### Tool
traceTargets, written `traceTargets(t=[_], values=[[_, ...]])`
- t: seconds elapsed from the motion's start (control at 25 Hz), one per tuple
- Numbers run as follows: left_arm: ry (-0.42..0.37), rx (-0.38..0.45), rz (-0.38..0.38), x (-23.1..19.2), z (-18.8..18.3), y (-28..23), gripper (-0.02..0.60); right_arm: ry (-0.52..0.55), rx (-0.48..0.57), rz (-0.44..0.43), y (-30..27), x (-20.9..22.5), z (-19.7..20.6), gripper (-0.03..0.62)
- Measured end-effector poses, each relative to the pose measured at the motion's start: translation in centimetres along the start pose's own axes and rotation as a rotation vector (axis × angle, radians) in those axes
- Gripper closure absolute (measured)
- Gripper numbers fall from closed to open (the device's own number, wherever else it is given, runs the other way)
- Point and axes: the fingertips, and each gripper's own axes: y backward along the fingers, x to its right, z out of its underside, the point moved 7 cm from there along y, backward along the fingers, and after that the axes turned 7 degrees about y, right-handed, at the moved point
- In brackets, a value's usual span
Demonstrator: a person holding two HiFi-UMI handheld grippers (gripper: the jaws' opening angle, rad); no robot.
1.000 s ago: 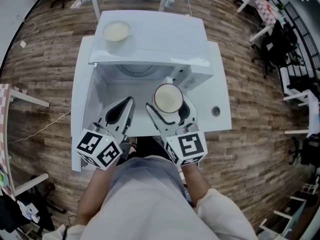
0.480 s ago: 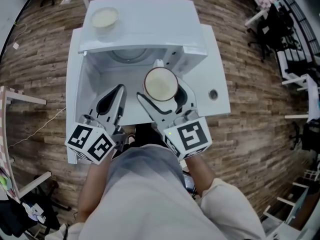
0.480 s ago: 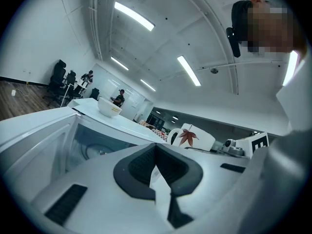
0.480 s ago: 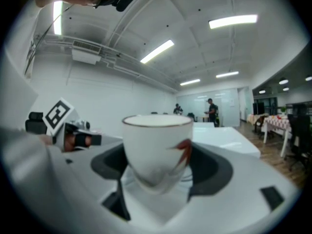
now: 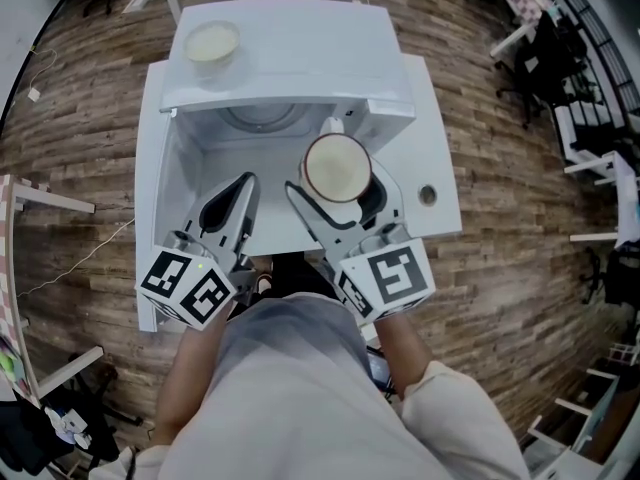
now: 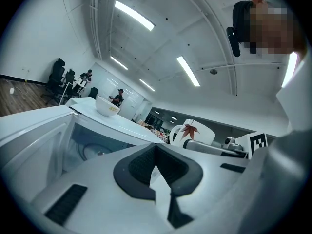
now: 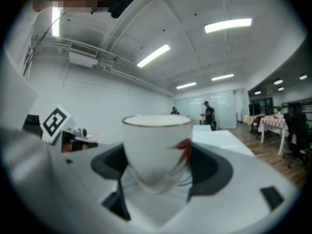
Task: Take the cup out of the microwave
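Observation:
A white cup [image 5: 337,167] with a red leaf print sits upright between the jaws of my right gripper [image 5: 340,183], which is shut on it; the cup [image 7: 157,147] fills the middle of the right gripper view. It hangs in front of the open white microwave [image 5: 290,78], outside its cavity. From the left gripper view the cup [image 6: 192,133] shows at the right, handle toward the microwave. My left gripper [image 5: 232,196] is shut with nothing held, low at the cavity's front left; its jaws meet in the left gripper view [image 6: 158,172].
A white bowl [image 5: 212,42] stands on the microwave's top at its far left corner. The microwave door [image 5: 152,168] hangs open at the left. The round turntable [image 5: 262,118] shows inside. Wooden floor, tables and chairs surround the stand.
My right gripper has shifted slightly right and away from me with the cup. The left gripper has barely moved. The view itself steadied after sliding.

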Motion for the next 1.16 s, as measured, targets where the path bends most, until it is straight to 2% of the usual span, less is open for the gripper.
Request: traceTargets(t=[1.16], values=[[0.031, 0.007, -0.001, -0.9, -0.5, -0.7, 0.572, -0.05, -0.013, 0.025, -1.1, 1.5, 0.1, 0.212]])
